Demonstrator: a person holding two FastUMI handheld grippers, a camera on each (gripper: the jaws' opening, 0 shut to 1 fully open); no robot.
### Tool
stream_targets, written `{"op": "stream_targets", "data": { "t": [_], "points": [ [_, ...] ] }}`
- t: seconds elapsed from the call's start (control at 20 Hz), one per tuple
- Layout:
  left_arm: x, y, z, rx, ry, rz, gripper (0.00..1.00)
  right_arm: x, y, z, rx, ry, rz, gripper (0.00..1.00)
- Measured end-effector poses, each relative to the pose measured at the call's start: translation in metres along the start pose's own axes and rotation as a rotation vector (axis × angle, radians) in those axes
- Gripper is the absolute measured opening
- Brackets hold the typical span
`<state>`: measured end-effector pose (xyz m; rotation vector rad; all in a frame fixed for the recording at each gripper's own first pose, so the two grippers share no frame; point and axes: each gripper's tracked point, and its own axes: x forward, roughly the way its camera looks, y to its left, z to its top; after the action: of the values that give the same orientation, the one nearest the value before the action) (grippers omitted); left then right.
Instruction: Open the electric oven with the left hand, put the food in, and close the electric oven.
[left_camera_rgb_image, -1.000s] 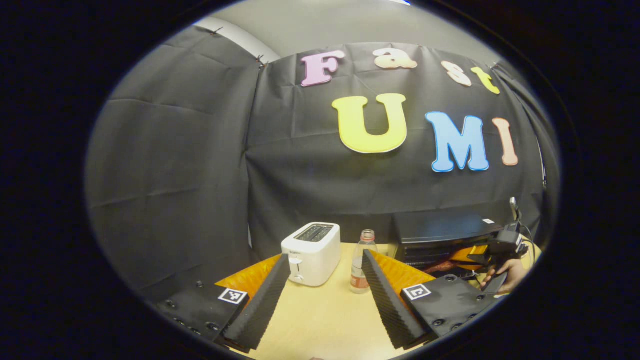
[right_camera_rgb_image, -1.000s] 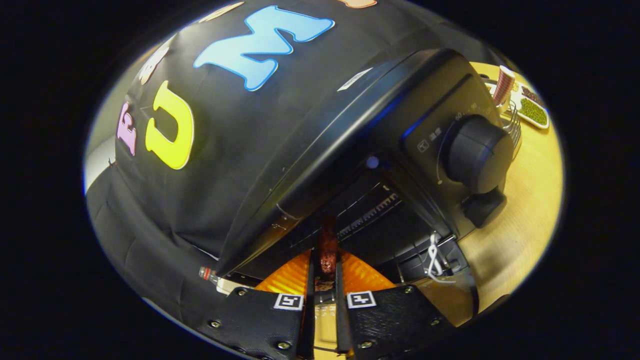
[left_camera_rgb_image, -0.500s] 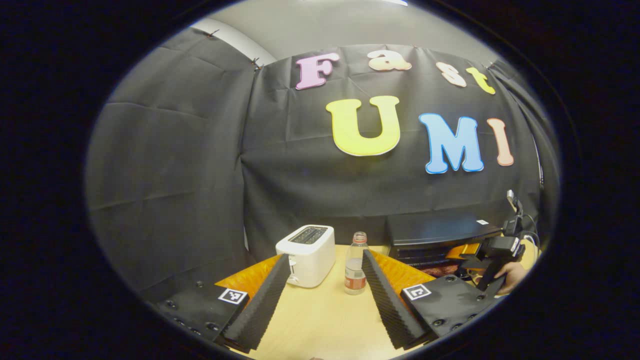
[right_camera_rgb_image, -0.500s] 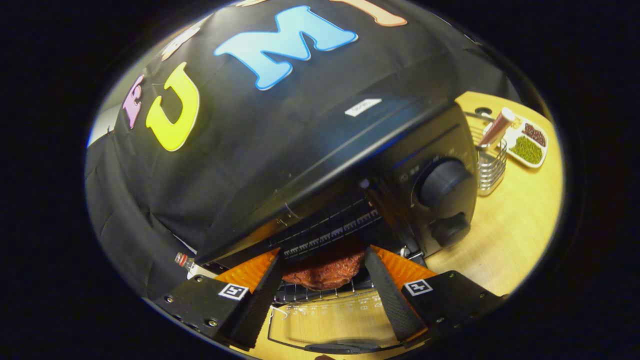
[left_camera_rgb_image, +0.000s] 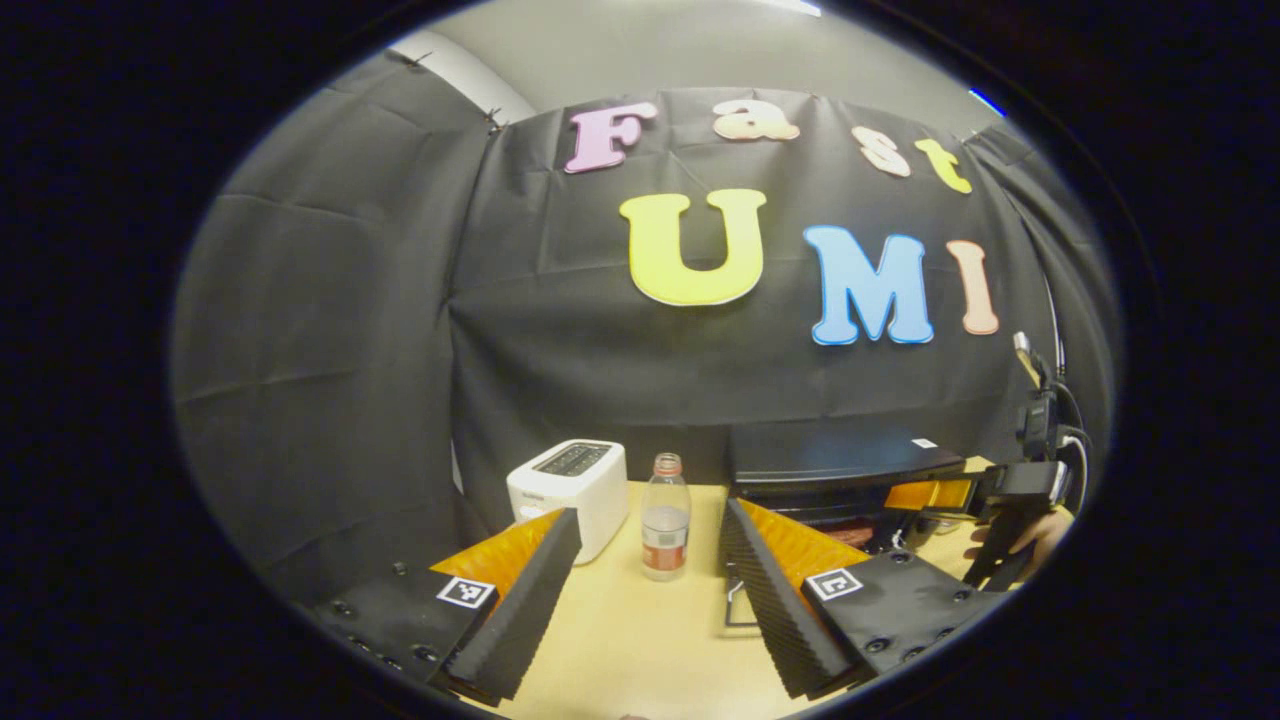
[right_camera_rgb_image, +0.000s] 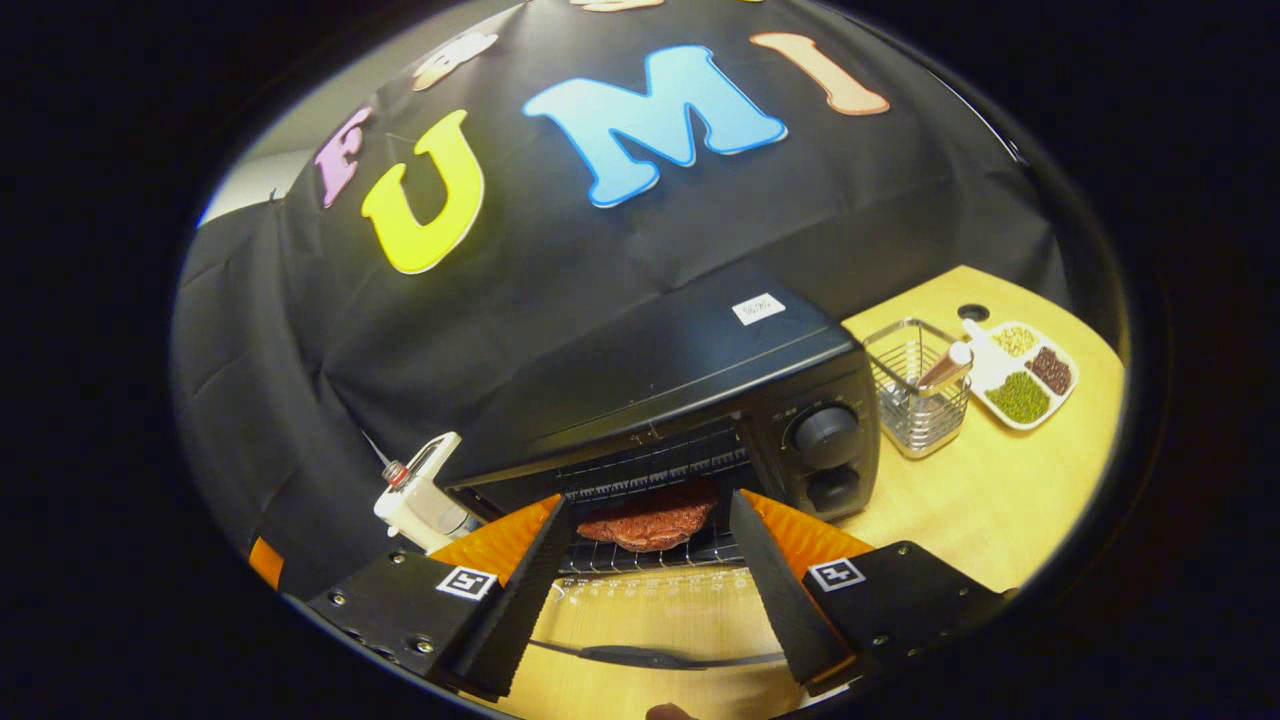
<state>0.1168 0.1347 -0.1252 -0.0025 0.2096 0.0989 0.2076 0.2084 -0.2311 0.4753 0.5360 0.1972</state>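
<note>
surface: pale wooden table (right_camera_rgb_image: 1010, 490) under both grippers, black cloth wall behind it.
left gripper (left_camera_rgb_image: 645, 590): fingers spread wide with nothing between them, hanging over bare tabletop.
ahead of the left fingers: white toaster (left_camera_rgb_image: 570, 490) just beyond the left-hand finger tip; clear bottle (left_camera_rgb_image: 664, 517) with a red label stands upright between the two finger tips, farther off and not touched.
electric oven, left gripper view (left_camera_rgb_image: 835, 470): beyond the right-hand finger, its open front facing toward the other gripper held in a hand (left_camera_rgb_image: 1030, 535) at the far edge.
right gripper (right_camera_rgb_image: 645, 590): fingers spread wide, gripping nothing, pointed straight at the oven mouth.
electric oven, right gripper view (right_camera_rgb_image: 700, 370): black box directly ahead of the fingers, door (right_camera_rgb_image: 650, 625) dropped open and lying flat between and below the fingers, its handle nearest the camera.
food (right_camera_rgb_image: 648, 520): brown patty lying on the wire rack (right_camera_rgb_image: 650, 550) inside the oven, just past the finger tips and centred in the gap between them, apart from both.
oven knobs (right_camera_rgb_image: 826, 430): two dark dials on the panel past the right-hand finger tip.
past the right-hand finger, farther off: wire basket (right_camera_rgb_image: 915, 390) beside the oven; white divided dish (right_camera_rgb_image: 1025, 375) with green and dark beans beyond it.
past the left-hand finger: the toaster and the bottle's cap, at the oven's far side.
</note>
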Motion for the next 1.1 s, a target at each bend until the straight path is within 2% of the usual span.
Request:
{"op": "stream_targets", "data": {
  "t": [0.1, 0.3, 0.35, 0.45, 0.5, 0.55, 0.75, 0.95, 1.0, 1.1],
  "points": [
    [-0.002, -0.014, -0.006, -0.003, 0.012, -0.026, 1.0, -0.02, -0.003, 0.008, -0.053, -0.024, 0.002, 0.97],
    [-0.003, -0.047, -0.023, -0.015, 0.055, -0.086, 1.0, -0.058, -0.015, 0.022, -0.137, -0.06, -0.003, 0.97],
    [-0.003, -0.054, -0.03, -0.016, 0.068, -0.1, 0.97, -0.068, -0.019, 0.026, -0.154, -0.071, -0.011, 0.97],
    [-0.003, -0.069, -0.038, -0.01, 0.089, -0.124, 1.0, -0.085, -0.032, 0.036, -0.192, -0.102, -0.035, 0.98],
    [-0.003, -0.078, -0.042, -0.005, 0.1, -0.139, 0.97, -0.094, -0.037, 0.041, -0.212, -0.118, -0.043, 0.98],
    [-0.003, -0.087, -0.047, -0.003, 0.115, -0.154, 1.0, -0.103, -0.041, 0.044, -0.229, -0.133, -0.052, 0.98],
    [-0.006, -0.122, -0.063, -0.022, 0.162, -0.219, 1.0, -0.137, -0.062, 0.058, -0.298, -0.188, -0.108, 0.97],
    [-0.004, -0.149, -0.092, -0.023, 0.243, -0.266, 0.91, -0.164, -0.08, 0.066, -0.331, -0.22, -0.151, 0.97],
    [-0.003, -0.155, -0.102, -0.023, 0.268, -0.277, 1.0, -0.17, -0.086, 0.069, -0.334, -0.222, -0.168, 0.97],
    [-0.004, -0.165, -0.12, -0.028, 0.32, -0.297, 0.91, -0.182, -0.098, 0.073, -0.333, -0.232, -0.202, 0.98]
  ]
}}
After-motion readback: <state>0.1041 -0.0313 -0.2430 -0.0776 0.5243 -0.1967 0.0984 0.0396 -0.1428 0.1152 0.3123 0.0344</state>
